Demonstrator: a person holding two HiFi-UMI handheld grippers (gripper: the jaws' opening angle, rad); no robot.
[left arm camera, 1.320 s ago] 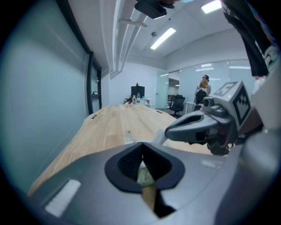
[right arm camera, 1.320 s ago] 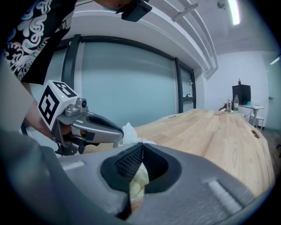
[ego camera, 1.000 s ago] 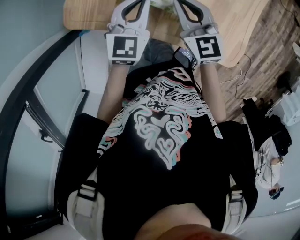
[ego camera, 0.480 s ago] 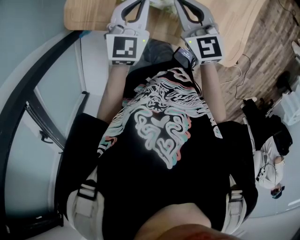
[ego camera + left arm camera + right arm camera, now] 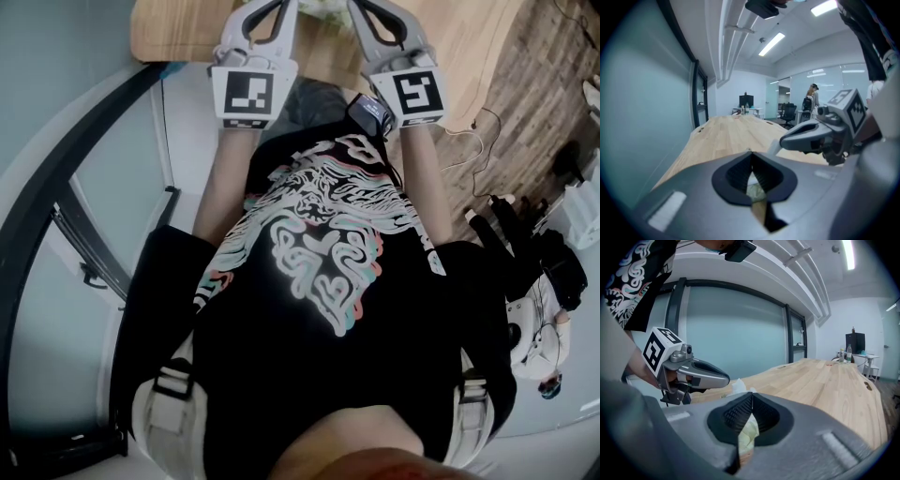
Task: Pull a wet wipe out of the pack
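Note:
The wet wipe pack (image 5: 323,7) shows only as a pale green and white sliver at the top edge of the head view, between the two grippers. My left gripper (image 5: 751,153) has its jaws shut tip to tip, and a pale greenish patch of the pack (image 5: 755,191) shows through the gap below them. My right gripper (image 5: 751,395) is shut the same way over a pale patch (image 5: 749,432). A white tuft of wipe (image 5: 738,386) sticks up beside the left gripper's body (image 5: 696,373). Nothing sits between either pair of jaws.
The long wooden table (image 5: 726,136) runs away from both grippers, alongside a glass wall with dark frames (image 5: 740,333). The person's torso fills most of the head view, with both marker cubes (image 5: 246,96) (image 5: 415,94) above it. Another person (image 5: 539,319) stands on the floor at the right.
Both grippers have stayed almost still over the table's edge. The other person at the right of the head view has shifted position.

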